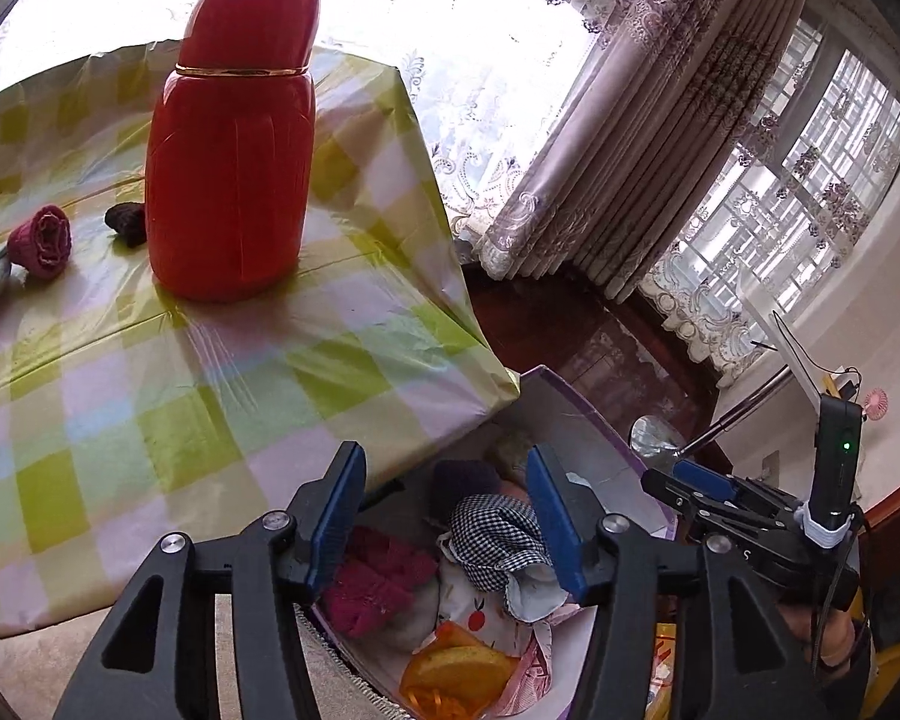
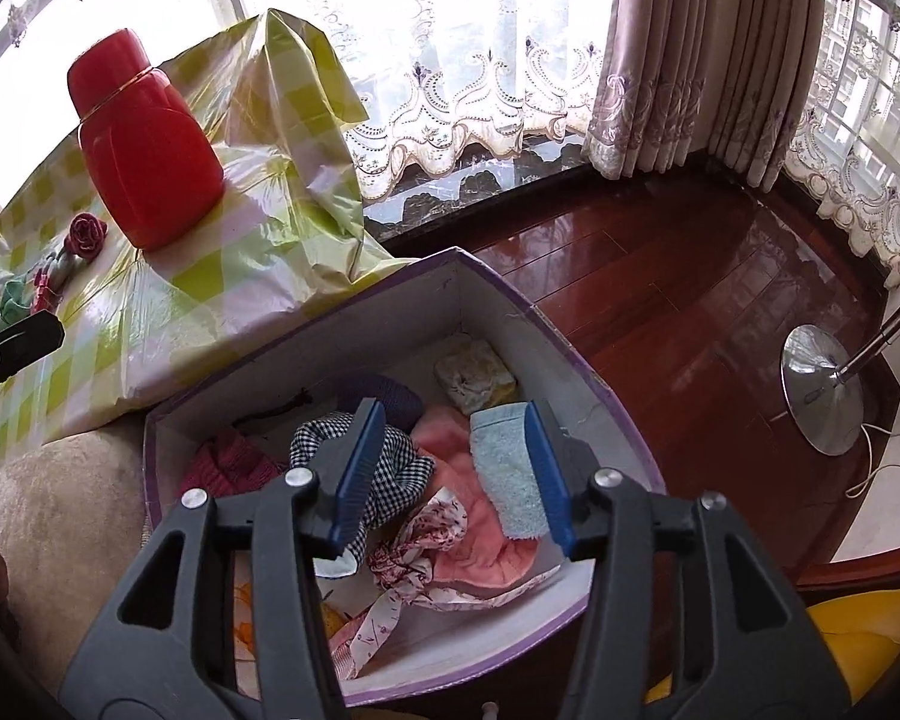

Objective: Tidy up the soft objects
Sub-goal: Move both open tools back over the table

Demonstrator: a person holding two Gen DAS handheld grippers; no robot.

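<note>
both grippers — left (image 1: 447, 516), right (image 2: 450, 468) — hang spread and empty over the box (image 2: 390, 294), likely after dropping cloths (image 2: 480, 516) in.

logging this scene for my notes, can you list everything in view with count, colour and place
flask: one, red, upright on the table
tablecloth: one, green and white checks, over the table
rolled socks: several, dark red, brown, pale, left of the flask
box: one, purple edged, below the table edge
checked cloth: one, black and white, in the box
towel: one, pale blue, in the box
pink cloth: one, in the box
lamp base: one, chrome, on the floor
left tool: open, over the box
right tool: open, over the box
</note>
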